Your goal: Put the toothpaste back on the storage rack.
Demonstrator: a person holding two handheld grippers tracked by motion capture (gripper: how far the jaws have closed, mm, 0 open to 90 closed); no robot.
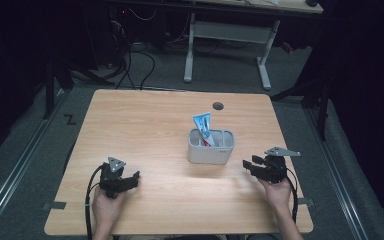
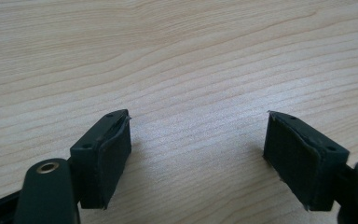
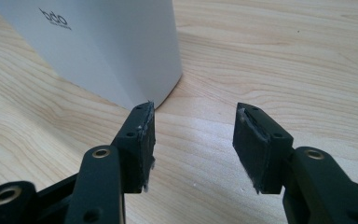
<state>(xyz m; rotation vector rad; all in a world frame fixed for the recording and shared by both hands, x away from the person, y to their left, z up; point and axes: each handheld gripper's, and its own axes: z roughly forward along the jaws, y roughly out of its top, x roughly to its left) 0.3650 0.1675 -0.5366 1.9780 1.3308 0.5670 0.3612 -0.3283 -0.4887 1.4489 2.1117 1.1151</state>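
Note:
A white holder with compartments stands near the middle of the wooden table. A blue and white tube with a red part leans upright inside its left compartment. My right gripper rests low on the table just right of the holder, jaws apart with nothing between them; in the right gripper view the holder's white wall sits just beyond the left fingertip. My left gripper lies at the front left, open over bare wood.
A round cable hole is set in the table's far edge. Behind the table stand a white desk frame and cables on the floor. Dark curtains close both sides.

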